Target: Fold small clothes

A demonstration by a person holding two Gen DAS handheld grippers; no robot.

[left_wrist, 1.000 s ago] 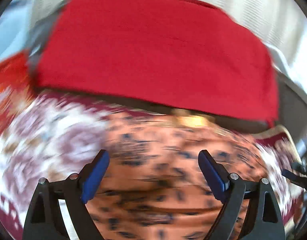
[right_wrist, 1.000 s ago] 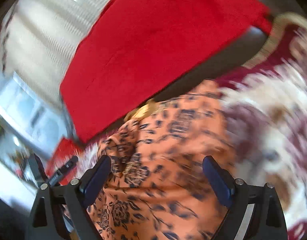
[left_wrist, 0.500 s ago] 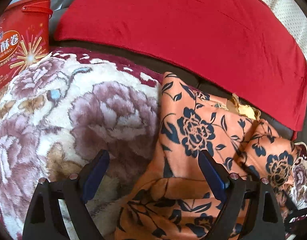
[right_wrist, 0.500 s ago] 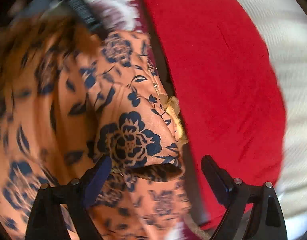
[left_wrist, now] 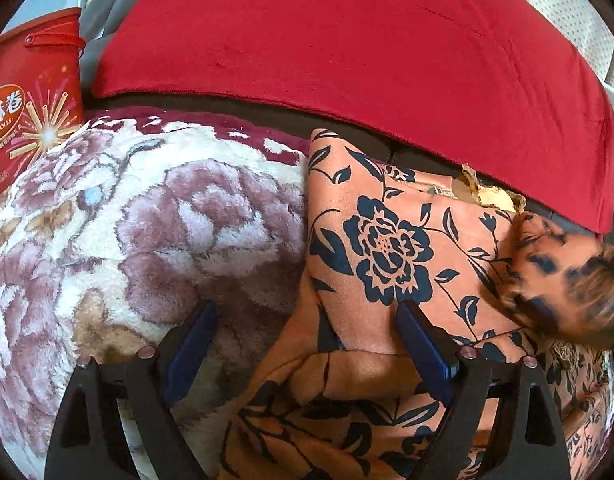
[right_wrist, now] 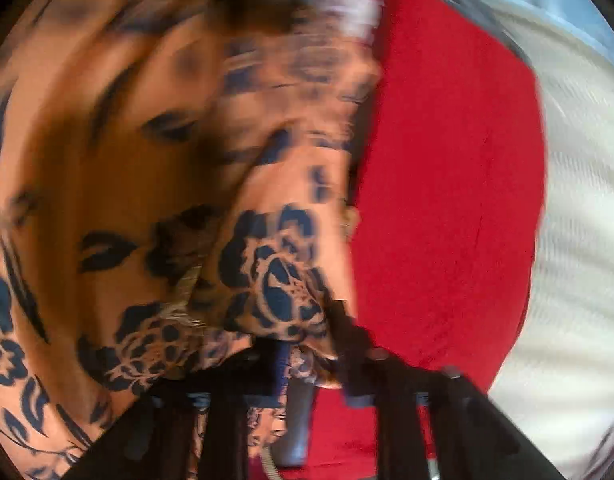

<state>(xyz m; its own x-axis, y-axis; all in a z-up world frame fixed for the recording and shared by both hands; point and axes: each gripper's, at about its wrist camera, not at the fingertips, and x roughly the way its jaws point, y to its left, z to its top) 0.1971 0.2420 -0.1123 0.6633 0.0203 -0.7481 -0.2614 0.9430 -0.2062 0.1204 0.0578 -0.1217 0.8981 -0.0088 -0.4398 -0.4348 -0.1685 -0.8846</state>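
Garment (left_wrist: pixel 387 248) on blanket (left_wrist: pixel 147 220) | left gripper (left_wrist: pixel 307 344) spread | right gripper (right_wrist: pixel 307 376) apparently pinching fabric

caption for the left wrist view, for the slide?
Open left gripper hovers over the edge of the orange floral garment on a floral plush blanket, red cushion behind.

Home living room: floral plush blanket (left_wrist: pixel 147 216), red throw (left_wrist: pixel 367 40), egg-roll tin (left_wrist: pixel 31 108).

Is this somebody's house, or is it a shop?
Most likely a home, maybe a living room. A fluffy flowered blanket is spread out, a red cloth is draped behind it, and a red egg roll tin stands nearby. The orange flowered garment lies on the blanket.
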